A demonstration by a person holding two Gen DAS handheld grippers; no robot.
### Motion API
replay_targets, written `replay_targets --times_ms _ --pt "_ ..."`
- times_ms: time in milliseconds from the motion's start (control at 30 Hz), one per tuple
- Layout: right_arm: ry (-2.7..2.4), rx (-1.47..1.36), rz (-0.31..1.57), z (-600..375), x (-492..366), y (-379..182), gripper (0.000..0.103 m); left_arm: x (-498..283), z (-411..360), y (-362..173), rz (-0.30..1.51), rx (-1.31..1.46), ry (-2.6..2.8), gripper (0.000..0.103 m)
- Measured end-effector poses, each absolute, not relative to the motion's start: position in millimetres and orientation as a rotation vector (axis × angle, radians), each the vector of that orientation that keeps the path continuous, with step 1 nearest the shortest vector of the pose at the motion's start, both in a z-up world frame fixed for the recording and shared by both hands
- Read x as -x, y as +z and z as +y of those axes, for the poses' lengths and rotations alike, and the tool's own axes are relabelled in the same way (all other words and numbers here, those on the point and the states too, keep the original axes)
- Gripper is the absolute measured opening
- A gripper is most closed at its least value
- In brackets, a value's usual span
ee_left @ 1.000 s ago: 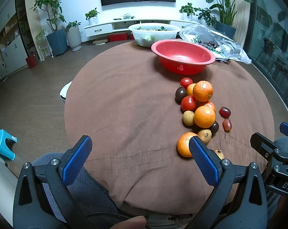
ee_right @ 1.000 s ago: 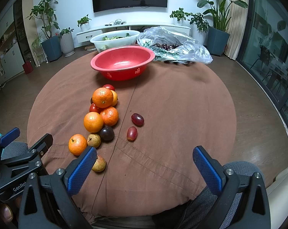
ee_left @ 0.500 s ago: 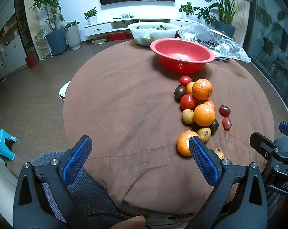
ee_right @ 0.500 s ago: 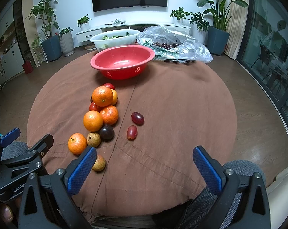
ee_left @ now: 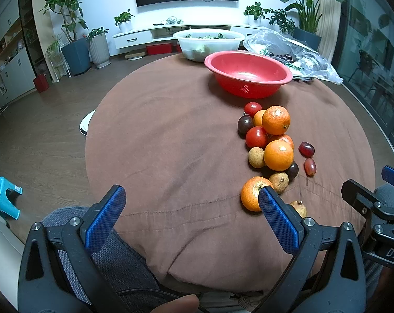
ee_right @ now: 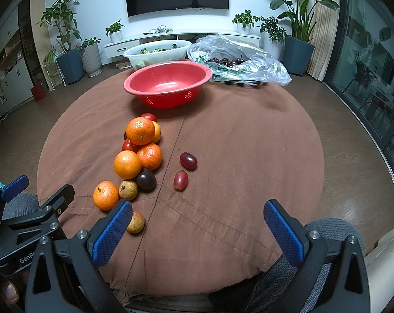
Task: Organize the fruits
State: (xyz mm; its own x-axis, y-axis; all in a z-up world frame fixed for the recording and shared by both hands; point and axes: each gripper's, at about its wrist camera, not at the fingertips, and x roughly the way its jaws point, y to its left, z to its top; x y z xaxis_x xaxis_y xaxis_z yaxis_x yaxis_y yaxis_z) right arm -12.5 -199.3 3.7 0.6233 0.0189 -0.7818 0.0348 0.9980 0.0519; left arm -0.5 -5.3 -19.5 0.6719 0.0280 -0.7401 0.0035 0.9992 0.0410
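Note:
A cluster of fruit lies on the brown round table (ee_left: 157, 143): oranges (ee_left: 278, 155) (ee_right: 127, 164), red tomatoes (ee_left: 256, 136), dark plums (ee_right: 146, 180), tan longans (ee_right: 135, 222) and two red grapes (ee_right: 188, 161). An empty red bowl (ee_left: 249, 74) (ee_right: 168, 83) stands behind them. My left gripper (ee_left: 191, 195) hovers open over the near table edge, its right finger beside the nearest orange (ee_left: 251, 193). My right gripper (ee_right: 197, 212) is open too, near the front edge, with nothing between its fingers.
A white bowl of greens (ee_right: 157, 52) and a clear plastic bag of dark fruit (ee_right: 236, 60) sit at the table's far side. A person's grey-trousered knees (ee_left: 71, 224) show below the table edge. Potted plants (ee_right: 66, 52) and a TV unit line the back wall.
Both grippers have stayed open and almost still; the left view has shifted very slightly. No fruit has moved.

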Motion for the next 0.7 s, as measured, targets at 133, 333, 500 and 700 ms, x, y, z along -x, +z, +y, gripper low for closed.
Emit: replay_targets --times_ms 133,333,500,700 --pt "-0.008 -0.064 0.898 -198.6 13.2 3.7 0.103 0.6 -5.7 -21.2 0.838 -0.039 0.010 0.103" --pt "-0.009 -0.065 0.899 -198.6 13.2 3.3 0.103 0.2 -4.9 -21.9 0.842 -0.042 0.010 0.103" --pt "-0.008 -0.065 0.900 -197.8 13.9 2.8 0.103 -0.5 -5.5 -23.1 0.841 -0.062 0.017 0.103" --pt "-0.003 -0.068 0.900 -198.1 13.9 2.1 0.103 -0.6 7.2 -22.2 0.826 -0.003 -0.033 0.103"
